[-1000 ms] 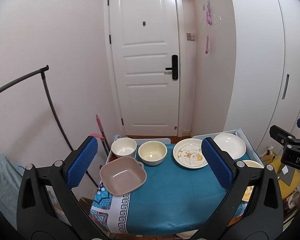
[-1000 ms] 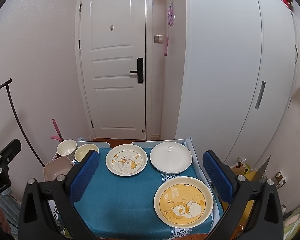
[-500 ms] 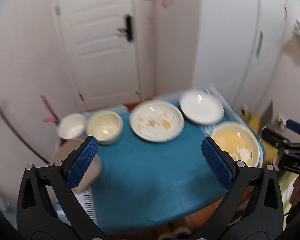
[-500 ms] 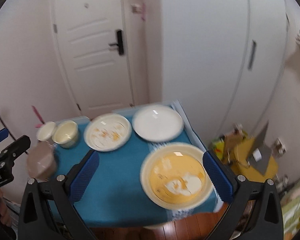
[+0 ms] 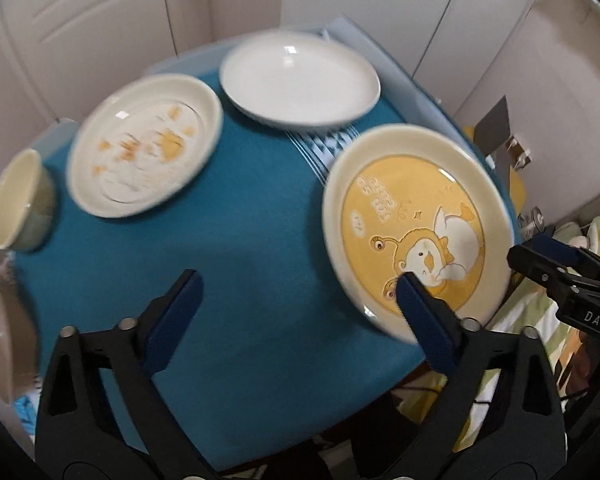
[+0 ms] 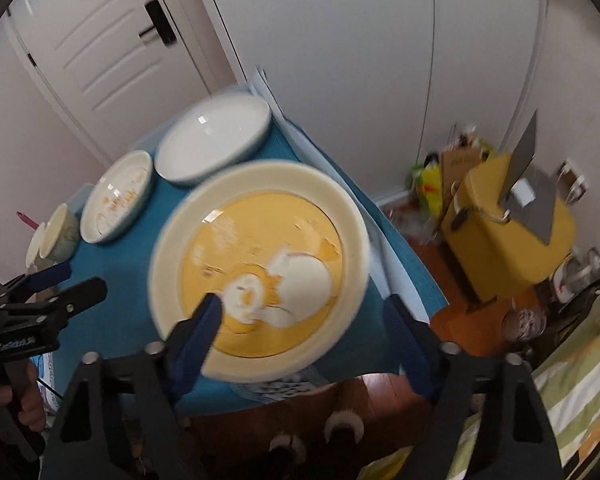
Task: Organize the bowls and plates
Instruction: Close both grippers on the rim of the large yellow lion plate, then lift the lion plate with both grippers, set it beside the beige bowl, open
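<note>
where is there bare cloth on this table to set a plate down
The widest bare patch is the teal cloth under the left gripper, bordered by the yellow cartoon plate, the cream patterned plate and the near edge. The far side is crowded: white plate, patterned plate and cream bowl sit close together.

We look steeply down from both wrists, close above the blue-clothed table (image 5: 240,248). Our left view sits over its near edge, facing the far edge; our right view hangs by the near right corner. Both share the yellow plate (image 5: 416,224) (image 6: 260,264).
</note>
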Motion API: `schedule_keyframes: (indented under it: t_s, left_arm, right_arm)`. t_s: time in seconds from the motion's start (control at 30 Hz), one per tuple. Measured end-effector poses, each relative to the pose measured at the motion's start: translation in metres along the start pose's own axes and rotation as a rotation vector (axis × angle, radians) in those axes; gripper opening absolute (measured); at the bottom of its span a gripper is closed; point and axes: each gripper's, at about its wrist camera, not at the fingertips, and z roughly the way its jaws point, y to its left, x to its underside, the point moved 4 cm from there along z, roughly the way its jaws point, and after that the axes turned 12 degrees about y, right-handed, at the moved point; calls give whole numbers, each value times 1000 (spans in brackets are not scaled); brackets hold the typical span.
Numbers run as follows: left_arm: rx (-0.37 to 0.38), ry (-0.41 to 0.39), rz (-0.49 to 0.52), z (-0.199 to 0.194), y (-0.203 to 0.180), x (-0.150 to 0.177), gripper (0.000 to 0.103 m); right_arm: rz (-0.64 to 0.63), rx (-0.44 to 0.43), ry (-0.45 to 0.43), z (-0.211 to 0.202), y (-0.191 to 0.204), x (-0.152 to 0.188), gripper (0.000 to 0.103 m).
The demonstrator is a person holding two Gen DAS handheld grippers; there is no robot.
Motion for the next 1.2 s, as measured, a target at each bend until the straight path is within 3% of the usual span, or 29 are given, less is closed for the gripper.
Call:
schedule_keyframes:
  t_s: [0.13,0.43,0.6,0.7,0.83,1.2]
  left_arm:
    - [-2,64,-23,30,-12,-11,79]
    - [-12,122,-107,65,-23,-21,58]
    - [11,114,-147,72,-27,-21,34]
    - [23,104,-149,73,-34,-20,19]
    - [-18,89,-146,73,-42,-20,18]
    - [-40,54,-188,64,-52,-14,18]
  right_arm:
    - [-28,-63,75,29,-23,-13,56]
    - [-109,-146,142,53,-47,-45,31]
    - [-173,-171,172,63,-46,-50,16]
    - [-199,-181,172,68,-47,-54,13]
    - [-227,-178,170,68,-47,-56,12]
    - [-318,-142,118,62,-41,-59,12]
